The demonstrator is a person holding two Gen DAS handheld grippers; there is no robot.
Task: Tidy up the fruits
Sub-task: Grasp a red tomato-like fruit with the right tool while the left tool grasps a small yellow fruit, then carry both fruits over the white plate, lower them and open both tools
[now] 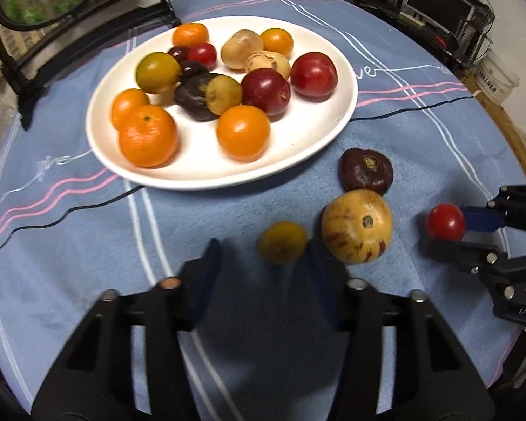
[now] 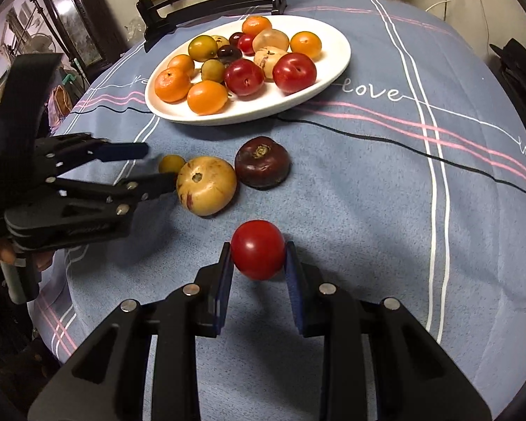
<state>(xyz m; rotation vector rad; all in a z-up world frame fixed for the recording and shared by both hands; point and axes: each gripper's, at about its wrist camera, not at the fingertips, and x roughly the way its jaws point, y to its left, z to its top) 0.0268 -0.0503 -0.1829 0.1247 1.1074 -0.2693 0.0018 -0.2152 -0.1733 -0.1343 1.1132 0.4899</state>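
Right wrist view: the right gripper is clenched on a red tomato, both blue pads pressed to its sides, and the tomato's shadow falls apart from it on the blue cloth covering the tabletop. Toward the middle of the table lie a tan fruit and a dark purple fruit, side by side and about touching. A small yellow fruit sits just left of the tan one, between the spread fingers of the left gripper, which is released; whether either finger touches it cannot be told. A white plate rests farther back, toward the far edge, holding oranges, red plums, tan fruits and small dark ones.

Left wrist view shows the same yellow fruit ahead of the open left gripper, nearer its right finger, with the tan fruit just to the right and the purple fruit behind it. At the right edge, the right gripper grips the tomato. The plate lies beyond, left of centre.
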